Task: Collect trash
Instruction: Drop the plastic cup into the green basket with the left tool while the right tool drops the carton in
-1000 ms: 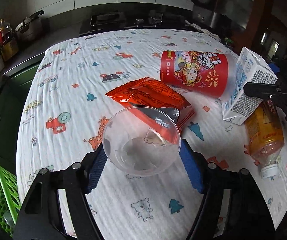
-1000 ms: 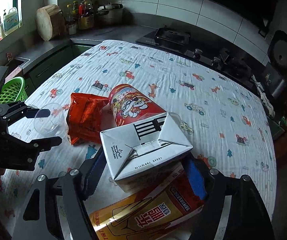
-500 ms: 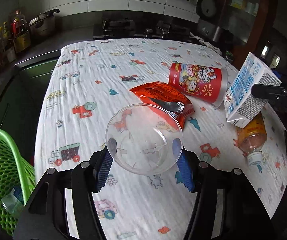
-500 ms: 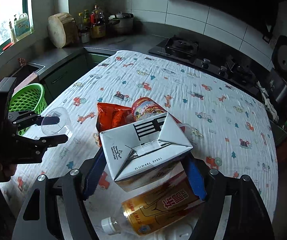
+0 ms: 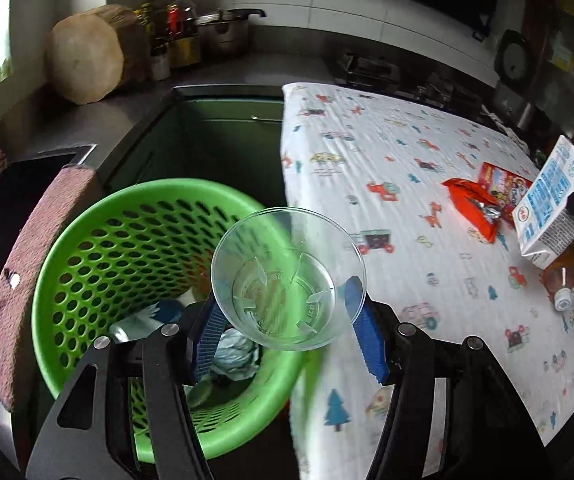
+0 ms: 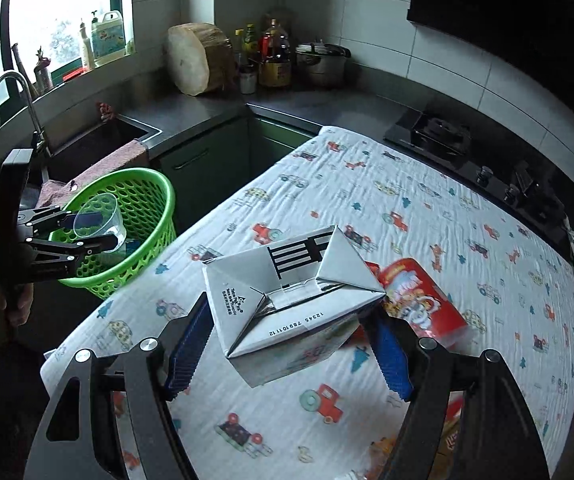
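Clear cup [image 5: 287, 280] pinched between the left gripper [image 5: 287, 332] fingers, mouth toward the camera, hanging over the near rim of the green basket [image 5: 87, 248] beside the bench [image 5: 407, 184]; milk carton [image 6: 287, 304] clamped by the right gripper [image 6: 287, 344], farther off above the bench.

Left gripper [image 5: 289, 320] with clear plastic cup [image 5: 287, 278] carried off table [image 5: 367, 168], now over rim of green basket [image 5: 87, 240]; jaws closed tighter on cup early in move. Right gripper [image 6: 287, 344] lifted milk carton [image 6: 287, 304] clear of tea bottle [image 5: 563, 276], now above tablecloth, red cup [image 6: 423, 300] behind it.
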`<state>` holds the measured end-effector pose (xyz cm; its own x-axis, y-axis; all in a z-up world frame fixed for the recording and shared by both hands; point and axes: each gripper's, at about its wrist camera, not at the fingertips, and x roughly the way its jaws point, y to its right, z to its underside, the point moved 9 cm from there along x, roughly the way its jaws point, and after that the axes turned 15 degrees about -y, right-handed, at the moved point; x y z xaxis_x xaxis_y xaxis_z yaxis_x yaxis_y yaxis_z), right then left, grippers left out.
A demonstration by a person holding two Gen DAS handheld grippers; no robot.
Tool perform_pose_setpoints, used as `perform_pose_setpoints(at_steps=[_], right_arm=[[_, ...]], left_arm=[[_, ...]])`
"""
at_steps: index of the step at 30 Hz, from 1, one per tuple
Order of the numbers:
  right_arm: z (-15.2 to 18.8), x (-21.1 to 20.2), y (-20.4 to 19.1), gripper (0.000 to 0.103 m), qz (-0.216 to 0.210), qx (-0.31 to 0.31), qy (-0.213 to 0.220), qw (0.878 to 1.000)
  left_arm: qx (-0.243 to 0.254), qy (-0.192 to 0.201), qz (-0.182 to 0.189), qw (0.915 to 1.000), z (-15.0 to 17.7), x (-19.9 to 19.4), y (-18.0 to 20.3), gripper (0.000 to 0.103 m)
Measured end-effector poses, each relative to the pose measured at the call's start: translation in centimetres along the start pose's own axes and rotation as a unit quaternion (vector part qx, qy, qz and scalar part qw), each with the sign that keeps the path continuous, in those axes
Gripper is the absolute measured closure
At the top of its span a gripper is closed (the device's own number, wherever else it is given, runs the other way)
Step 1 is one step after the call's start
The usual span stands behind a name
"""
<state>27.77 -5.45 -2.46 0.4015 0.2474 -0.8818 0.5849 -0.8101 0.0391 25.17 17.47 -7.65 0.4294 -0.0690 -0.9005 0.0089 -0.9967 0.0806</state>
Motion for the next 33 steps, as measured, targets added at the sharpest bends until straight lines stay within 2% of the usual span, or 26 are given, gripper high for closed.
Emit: perform_pose_setpoints(at_steps=[5,9,15,17,18,27,31,33], right_arm=[[-3.1,0.7,-4.6,0.032,-0.025,-0.03,0.007,0.999],[-5.6,1.7,-8.1,0.032,-0.047,-0.046,0.007,0.998],[-8.7,3.7,-12.1,0.032,-0.076,-0.059,0.002,0.995],[-9.5,4.3,-13.3,0.032,-0.083,-0.063,-0.002,0.994],[-9.8,4.6,-13.8,0.032,-0.087,-0.066,-0.003,0.994],[-11.7,8.1,-18.8,0.031,-0.123,-0.081,-0.027,0.989],[-11.4,10.2,-21.2,0.031,-0.12,-0.101,-0.048,0.986],[-11.0,11.1,-22.2,0.031,-0.105,-0.114,-0.058,0.986]], left_arm=[[-0.043,-0.028,-0.035,0.9981,2.0,1.2,-5.9,0.044],[-0.06,-0.053,-0.029,0.9964,3.5,2.6,-8.0,0.044],[-0.065,-0.069,-0.012,0.9955,4.9,4.1,-8.6,0.042],[-0.066,-0.068,-0.007,0.9955,5.0,4.2,-8.7,0.032],[-0.065,-0.066,-0.007,0.9957,5.1,4.2,-8.7,0.03],[-0.079,-0.056,-0.002,0.9954,6.7,3.2,-10.1,0.027],[-0.088,-0.047,-0.001,0.995,7.5,2.3,-10.9,0.025],[-0.091,-0.045,0.0,0.9948,7.8,2.0,-11.1,0.025]])
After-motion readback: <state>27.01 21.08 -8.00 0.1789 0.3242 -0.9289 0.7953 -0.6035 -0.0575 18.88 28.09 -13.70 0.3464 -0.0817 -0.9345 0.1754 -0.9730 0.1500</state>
